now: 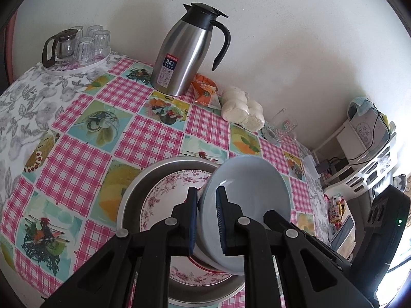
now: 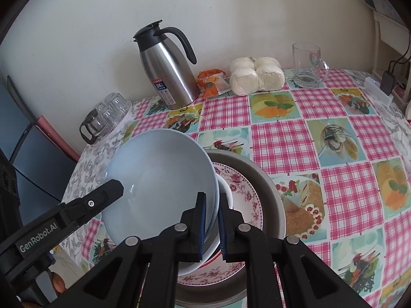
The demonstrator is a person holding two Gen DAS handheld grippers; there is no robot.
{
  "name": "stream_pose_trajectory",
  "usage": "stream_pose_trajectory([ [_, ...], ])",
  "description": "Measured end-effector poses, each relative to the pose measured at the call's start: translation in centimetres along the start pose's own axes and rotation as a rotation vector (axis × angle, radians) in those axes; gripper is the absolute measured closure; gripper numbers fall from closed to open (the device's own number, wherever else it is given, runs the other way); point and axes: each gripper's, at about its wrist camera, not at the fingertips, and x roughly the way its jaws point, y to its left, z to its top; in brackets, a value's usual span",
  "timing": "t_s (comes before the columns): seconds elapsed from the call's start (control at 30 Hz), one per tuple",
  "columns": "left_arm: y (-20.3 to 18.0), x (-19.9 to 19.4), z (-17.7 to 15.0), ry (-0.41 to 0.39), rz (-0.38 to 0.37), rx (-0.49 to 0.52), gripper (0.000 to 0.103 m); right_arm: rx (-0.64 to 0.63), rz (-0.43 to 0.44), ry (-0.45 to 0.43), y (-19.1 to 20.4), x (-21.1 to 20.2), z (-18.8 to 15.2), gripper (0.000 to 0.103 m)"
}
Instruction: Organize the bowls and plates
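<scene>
Together, the left gripper (image 1: 207, 220) and right gripper (image 2: 211, 227) clamped opposite rims of the blue bowl (image 2: 159, 179), tilted above the floral plate (image 1: 164, 200) in the metal basin (image 1: 133, 192); level it before lowering squarely.

A home, prob. a dining corner w/ a table (image 2: 282, 138) pushed against a plain white wall (image 2: 231, 12). Table has a pink check oilcloth w/ food pics over a grey floral cloth. On it: steel thermos jug (image 1: 185, 51), tray (image 1: 77, 64) of upturned glasses w/ a small glass teapot (image 1: 60, 46), bagged steamed buns (image 2: 257, 75), orange snack packet (image 2: 213, 82), glass mug (image 2: 308, 64). Crockery stacked in a metal basin (image 1: 133, 187), incl. a floral plate (image 1: 164, 195). White shelf unit (image 1: 359, 159) beside the table holds chargers, cables, misc. household clutter.
</scene>
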Motion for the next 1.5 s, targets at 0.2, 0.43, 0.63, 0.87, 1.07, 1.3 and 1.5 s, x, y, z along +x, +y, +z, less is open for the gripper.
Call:
stream_pose_trajectory([
  [0.2, 0.2, -0.7, 0.1, -0.025, 0.021, -0.004, 0.089, -0.025, -0.040, -0.033, 0.1, -0.7, 0.3, 0.092],
  [0.43, 1.1, -1.3, -0.4, -0.034, 0.044, -0.030, 0.087, -0.024, -0.039, -0.033, -0.2, -0.9, 0.2, 0.090],
  [0.63, 1.8, -2.0, -1.3, -0.047, 0.064, -0.053, 0.068, 0.022, -0.048, -0.036, -1.4, -1.2, -0.3, 0.068],
  [0.87, 2.7, -2.5, -2.7, -0.034, 0.155, -0.073, 0.030, 0.000, -0.060, -0.045, -1.8, -2.4, -1.5, 0.037],
  [1.07, 3.4, -2.1, -4.2, 0.003, 0.218, -0.063, 0.016, -0.040, -0.063, -0.039, -1.8, -3.1, -2.8, 0.018],
  [1.3, 3.8, -1.2, -6.2, 0.064, 0.281, -0.029, 0.007, -0.071, -0.089, -0.021, -1.7, -3.2, -4.1, 0.000],
  [1.5, 4.0, -0.6, -7.5, 0.115, 0.317, -0.008, 0.007, -0.094, -0.122, 0.031, -1.7, -2.3, -5.2, 0.000],
])
